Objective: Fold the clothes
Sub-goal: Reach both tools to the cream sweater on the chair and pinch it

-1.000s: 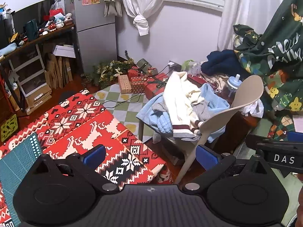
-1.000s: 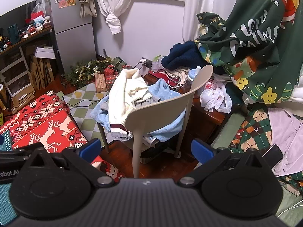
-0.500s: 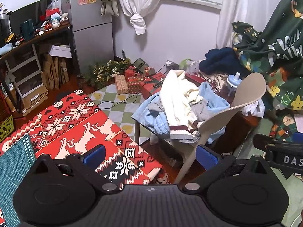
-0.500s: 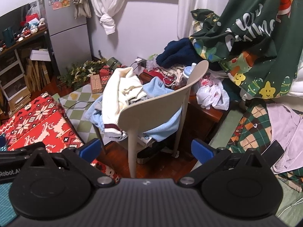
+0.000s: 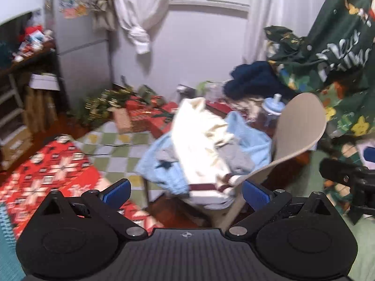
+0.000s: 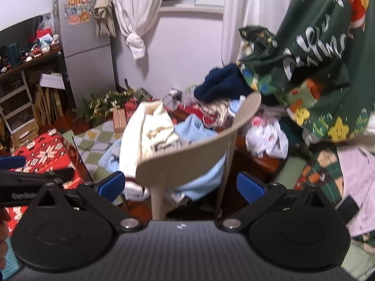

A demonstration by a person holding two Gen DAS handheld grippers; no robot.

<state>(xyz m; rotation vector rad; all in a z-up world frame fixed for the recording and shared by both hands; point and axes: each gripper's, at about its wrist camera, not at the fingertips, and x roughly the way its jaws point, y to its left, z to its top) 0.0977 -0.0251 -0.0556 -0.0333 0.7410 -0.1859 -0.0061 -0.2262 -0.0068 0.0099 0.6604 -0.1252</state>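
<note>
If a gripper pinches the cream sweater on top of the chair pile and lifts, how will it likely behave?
The cream sweater is draped limply over the pile, so it would probably sag and stretch out, not lift as one piece. It lies across the light blue garment and a grey one, so it may drag those along. The chair looks light and could shift.

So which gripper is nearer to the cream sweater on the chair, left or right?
Left, probably. The left gripper faces the cream sweater from the open seat side; the right gripper is behind the chair backrest. Neither touches it.
</note>
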